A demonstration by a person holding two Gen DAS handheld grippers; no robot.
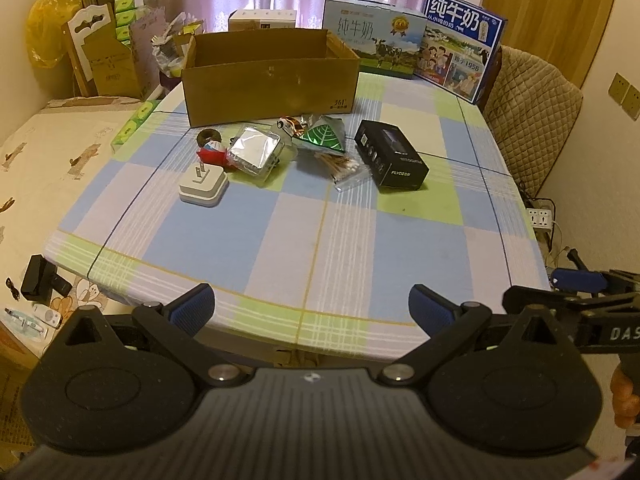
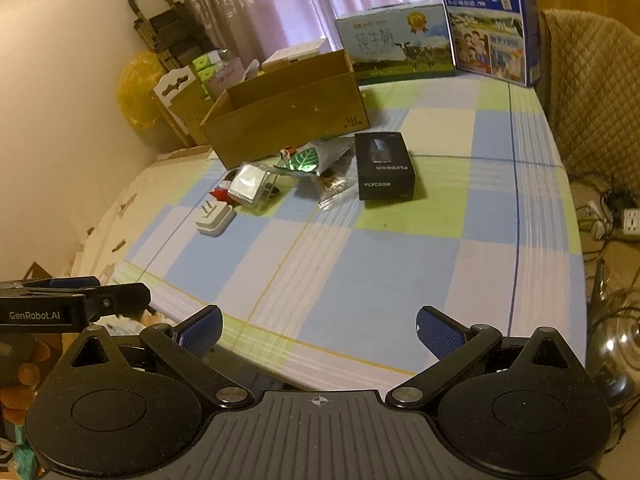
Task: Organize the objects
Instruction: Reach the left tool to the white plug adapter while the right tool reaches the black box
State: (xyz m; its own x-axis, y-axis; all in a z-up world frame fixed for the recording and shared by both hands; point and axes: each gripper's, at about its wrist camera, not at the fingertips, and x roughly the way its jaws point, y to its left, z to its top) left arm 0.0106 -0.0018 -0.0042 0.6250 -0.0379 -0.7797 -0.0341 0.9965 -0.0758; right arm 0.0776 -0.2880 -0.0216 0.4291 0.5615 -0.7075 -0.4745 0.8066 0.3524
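Note:
An open brown cardboard box (image 1: 272, 88) (image 2: 288, 118) stands at the far side of the checked table. In front of it lie a white plug adapter (image 1: 203, 186) (image 2: 215, 218), a clear case with a silver insert (image 1: 256, 152) (image 2: 250, 185), a small red item (image 1: 212, 155), a green leaf packet (image 1: 324, 138) (image 2: 306, 159), a bag of cotton swabs (image 1: 345, 170) (image 2: 334, 186) and a black FLYCO box (image 1: 390, 156) (image 2: 383, 165). My left gripper (image 1: 312, 310) and right gripper (image 2: 318, 326) are both open and empty, hovering at the table's near edge, far from the objects.
Two milk cartons (image 1: 462, 44) (image 2: 492, 24) stand at the back of the table. A padded chair (image 1: 532, 112) is at the right. A bed (image 1: 44, 160) with small items lies on the left. A power strip (image 1: 540, 218) and cables lie on the floor at right.

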